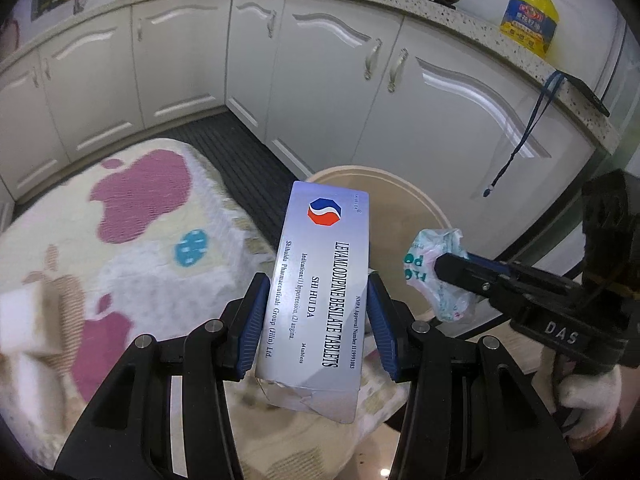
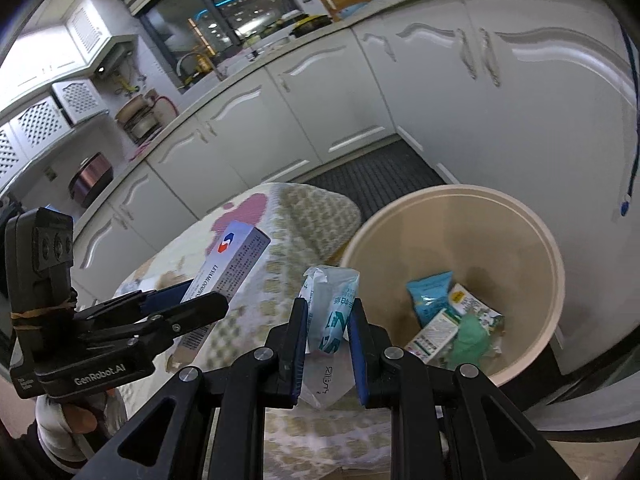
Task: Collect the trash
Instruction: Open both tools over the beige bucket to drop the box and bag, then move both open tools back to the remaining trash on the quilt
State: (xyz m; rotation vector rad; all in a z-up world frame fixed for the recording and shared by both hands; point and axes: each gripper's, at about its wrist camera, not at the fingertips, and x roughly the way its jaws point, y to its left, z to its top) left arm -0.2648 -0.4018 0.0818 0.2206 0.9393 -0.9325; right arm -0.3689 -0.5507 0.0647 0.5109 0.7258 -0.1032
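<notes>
My left gripper (image 1: 318, 292) is shut on a silver tablet box (image 1: 320, 280) printed with a red and blue logo, held upright over the table edge. It also shows in the right wrist view (image 2: 228, 272), where the left gripper (image 2: 192, 304) is at the left. My right gripper (image 2: 328, 316) is shut on a crumpled white and teal plastic wrapper (image 2: 330, 308), beside the rim of a beige trash bin (image 2: 532, 236). In the left wrist view the right gripper (image 1: 444, 268) and wrapper (image 1: 424, 264) hang over the bin (image 1: 400, 178). Several wrappers (image 2: 448, 312) lie inside the bin.
A table with a cream cloth patterned in pink and blue (image 1: 120, 240) stands left of the bin. White sponge blocks (image 1: 24, 328) lie on it. White kitchen cabinets (image 1: 320, 80) and a dark floor mat (image 1: 248, 160) lie behind. A yellow oil bottle (image 1: 530, 16) stands on the counter.
</notes>
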